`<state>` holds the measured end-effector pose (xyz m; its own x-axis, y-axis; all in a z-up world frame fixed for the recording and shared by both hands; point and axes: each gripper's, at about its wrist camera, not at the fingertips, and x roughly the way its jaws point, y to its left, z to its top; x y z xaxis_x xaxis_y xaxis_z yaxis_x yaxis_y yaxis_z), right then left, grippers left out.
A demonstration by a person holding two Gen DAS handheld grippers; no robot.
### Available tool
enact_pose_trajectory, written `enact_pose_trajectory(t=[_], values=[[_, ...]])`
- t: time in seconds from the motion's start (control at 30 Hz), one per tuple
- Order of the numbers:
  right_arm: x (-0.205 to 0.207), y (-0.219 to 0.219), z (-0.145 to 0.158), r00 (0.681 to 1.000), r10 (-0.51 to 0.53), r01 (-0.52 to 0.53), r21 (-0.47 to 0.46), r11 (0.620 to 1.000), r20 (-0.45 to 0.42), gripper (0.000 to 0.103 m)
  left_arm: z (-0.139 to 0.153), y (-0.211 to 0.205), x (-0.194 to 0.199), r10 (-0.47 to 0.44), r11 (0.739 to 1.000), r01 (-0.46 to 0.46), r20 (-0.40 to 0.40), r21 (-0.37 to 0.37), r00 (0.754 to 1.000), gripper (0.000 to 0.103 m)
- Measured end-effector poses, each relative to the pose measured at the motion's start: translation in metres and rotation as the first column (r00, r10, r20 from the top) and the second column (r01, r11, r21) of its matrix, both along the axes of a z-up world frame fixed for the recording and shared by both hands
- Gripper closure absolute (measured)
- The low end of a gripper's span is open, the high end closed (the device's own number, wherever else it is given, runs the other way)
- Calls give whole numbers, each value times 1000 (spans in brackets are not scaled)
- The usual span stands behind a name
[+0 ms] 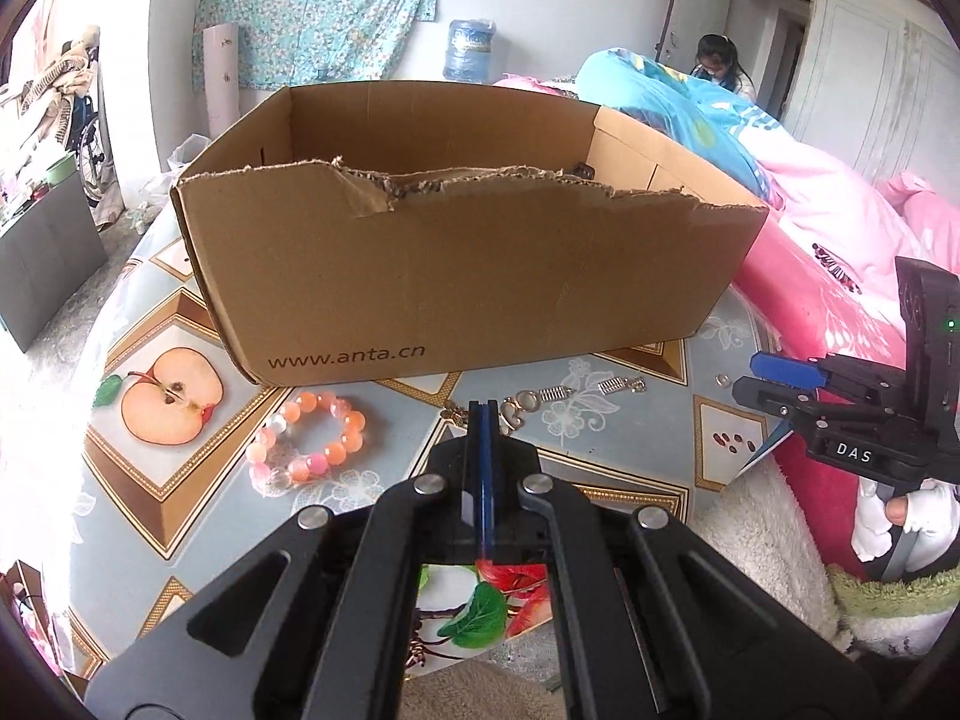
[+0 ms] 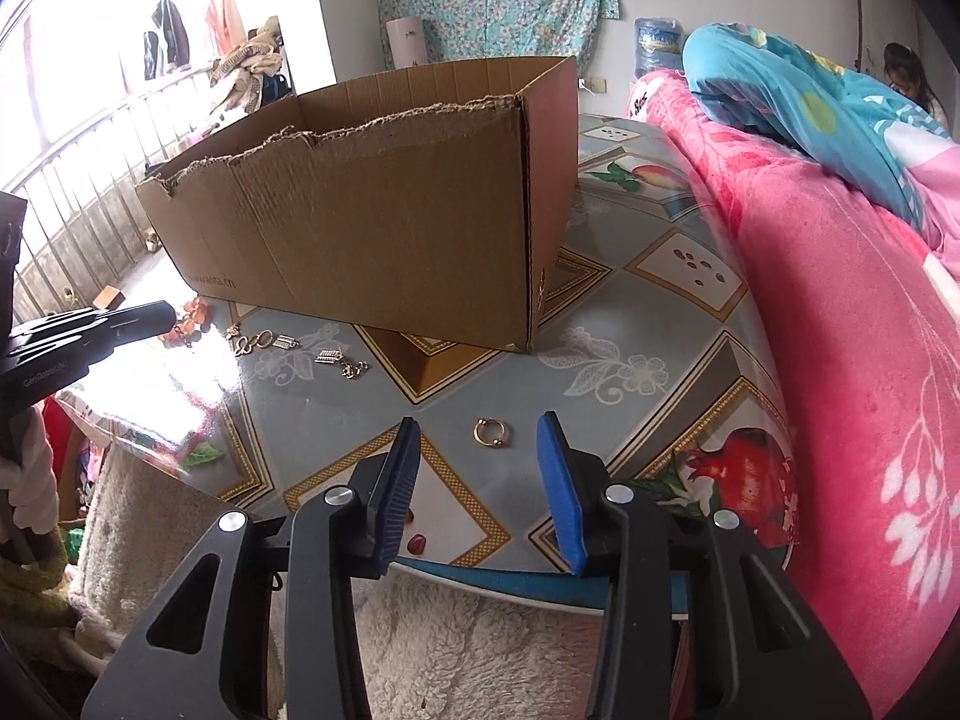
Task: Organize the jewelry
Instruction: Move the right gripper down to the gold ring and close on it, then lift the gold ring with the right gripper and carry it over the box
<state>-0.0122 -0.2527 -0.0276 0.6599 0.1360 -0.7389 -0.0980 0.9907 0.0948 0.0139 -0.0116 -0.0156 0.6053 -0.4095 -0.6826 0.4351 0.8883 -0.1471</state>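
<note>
An open cardboard box [image 1: 468, 276] [image 2: 372, 240] stands on the fruit-patterned table [image 2: 600, 312]. In front of it lie an orange and pink bead bracelet [image 1: 312, 438] [image 2: 192, 315], a gold chain bracelet [image 1: 555, 393] [image 2: 327, 357] and a small gold ring [image 2: 487, 432] [image 1: 722, 380]. My left gripper [image 1: 483, 411] [image 2: 168, 313] is shut just above the chain's left end; I see nothing held in it. My right gripper [image 2: 480, 426] [image 1: 744, 378] is open, its blue pads either side of the ring and clear of it.
A pink blanket [image 2: 840, 360] and blue quilt [image 1: 678, 102] rise along the table's right edge. A fluffy white cloth [image 2: 456, 648] lies under the near table edge. A person [image 1: 717, 63] sits far behind the bed. A water jug [image 1: 469, 51] stands by the wall.
</note>
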Motion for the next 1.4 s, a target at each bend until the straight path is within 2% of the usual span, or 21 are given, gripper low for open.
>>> enact_pose_trajectory(t=[0.2,0.27,0.53,0.57,0.83,0.93,1.07,1.4], values=[[10,3,-9,1000,-2,2,-26,1000,-21,80,-2,-6,1,-7,1000,7,2,-25,1000,103],[12,5,-10,1000,3,-3,-19,1000,-16,91,-2,-8,2,-12,1000,12,2,-25,1000,103],[20,11,-11,1000,21,-21,-9,1000,13,94,-5,-9,5,-19,999,19,-6,-27,1000,103],[21,12,-10,1000,25,-25,-3,1000,17,100,-5,-9,5,-19,999,19,-6,-28,1000,103],[17,11,-1,1000,13,-14,19,1000,22,100,-6,-5,7,-9,999,9,-5,-32,1000,103],[14,9,1,1000,-12,11,25,1000,15,96,-6,-4,7,-9,999,9,-5,-31,1000,103],[6,11,-1,1000,-10,10,39,999,-11,84,-6,-3,7,-9,999,9,-3,-34,1000,103],[18,9,-11,999,-44,45,71,996,-17,82,-5,1,6,-2,999,2,-6,-34,1000,103]])
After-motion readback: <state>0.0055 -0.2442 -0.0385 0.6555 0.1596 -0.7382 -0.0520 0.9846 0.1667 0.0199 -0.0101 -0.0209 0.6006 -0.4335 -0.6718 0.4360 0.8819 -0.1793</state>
